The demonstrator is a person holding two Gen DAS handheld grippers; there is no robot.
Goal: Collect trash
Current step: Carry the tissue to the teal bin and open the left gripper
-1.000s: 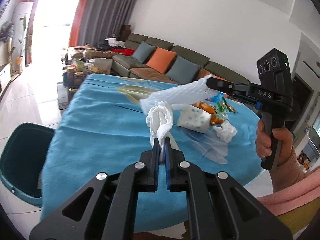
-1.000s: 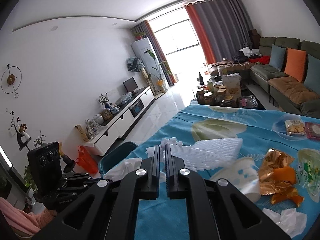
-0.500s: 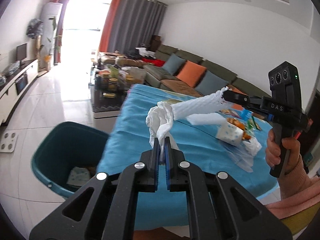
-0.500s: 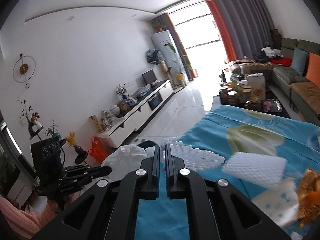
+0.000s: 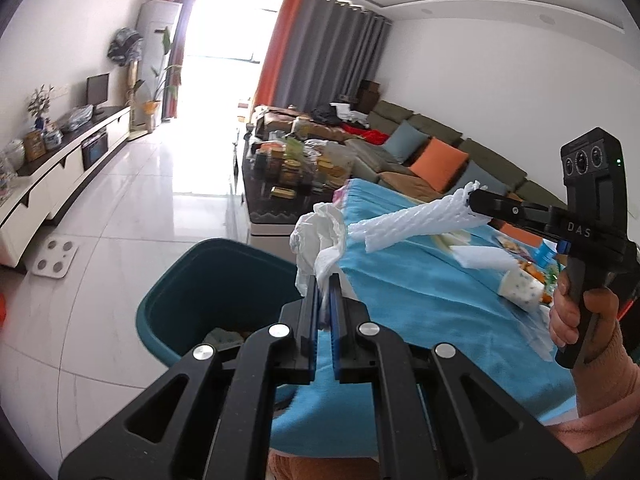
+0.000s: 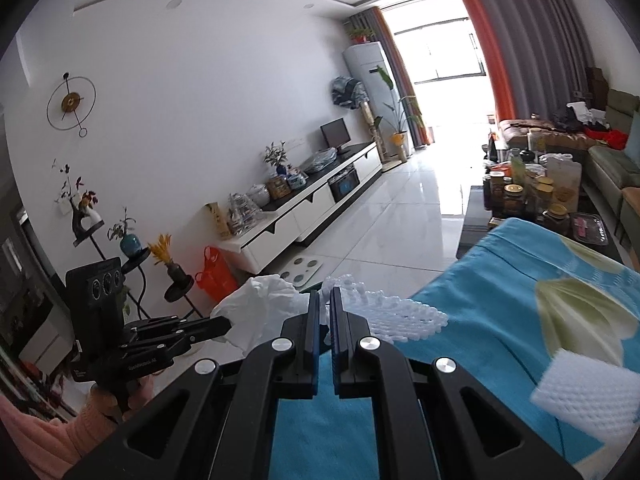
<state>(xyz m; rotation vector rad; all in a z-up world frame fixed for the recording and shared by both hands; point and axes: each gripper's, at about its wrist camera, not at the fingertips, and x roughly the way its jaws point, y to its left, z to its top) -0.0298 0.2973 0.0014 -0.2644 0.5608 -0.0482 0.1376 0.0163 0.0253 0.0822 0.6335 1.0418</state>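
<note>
The left tongs (image 5: 325, 280) grip a crumpled tissue (image 5: 318, 236) above the bin (image 5: 192, 280), at 7 o'clock from the desk (image 5: 420, 292). The right tongs (image 6: 325, 300) pinch a foam net (image 6: 396, 316). Neither piece is dropped in yet; a cup (image 5: 520, 290) and wrappers remain.

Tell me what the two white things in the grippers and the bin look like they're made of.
Crumpled tissue: soft, matte paper, limp folds.
Foam net: white expanded foam mesh, ribbed and springy-looking.
Teal bin: likely smooth moulded plastic, slight sheen.
</note>
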